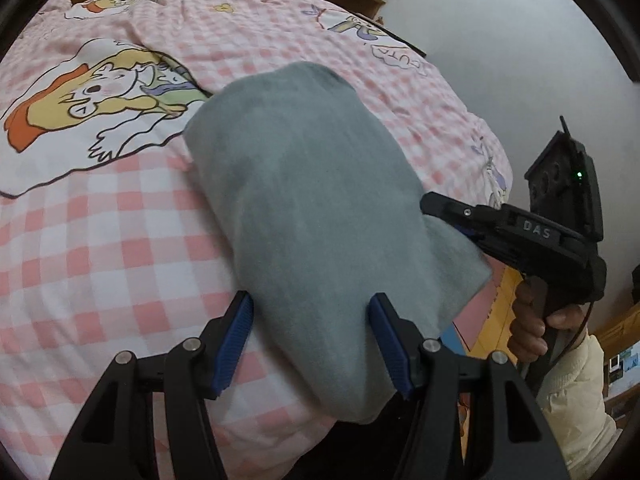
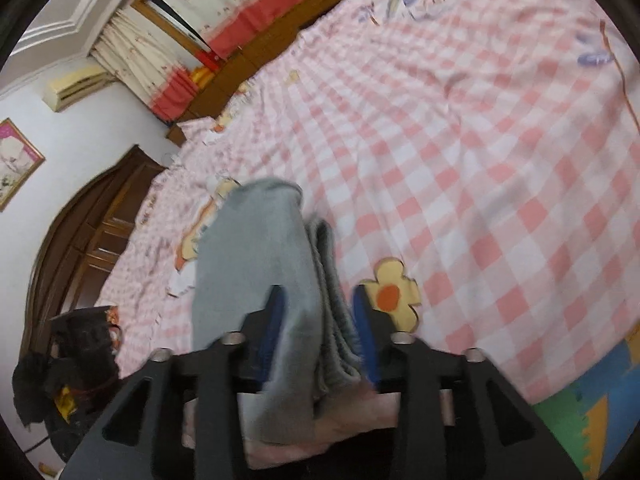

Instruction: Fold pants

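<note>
Grey pants [image 1: 304, 184] lie folded into a thick oblong bundle on a pink checked bed cover [image 1: 100, 260]. Their near end hangs over the bed's edge. My left gripper [image 1: 312, 304] stands wide and straddles that end; the blue pads [image 1: 236, 340] sit beside the cloth without a visible pinch. My right gripper [image 1: 440, 216] reaches in from the right, held by a person's hand [image 1: 528, 328], its fingers at the bundle's right edge. In the right wrist view the stacked layers of the pants [image 2: 256, 248] run between the parted pads of the right gripper [image 2: 318, 296].
The bed cover [image 2: 480, 160] spreads wide beyond the pants, printed with cartoon figures [image 1: 100, 92] and a flower [image 2: 390, 294]. A dark wooden headboard [image 2: 80, 232] stands at the left. Coloured foam floor mats [image 2: 592, 392] lie below the bed's near edge.
</note>
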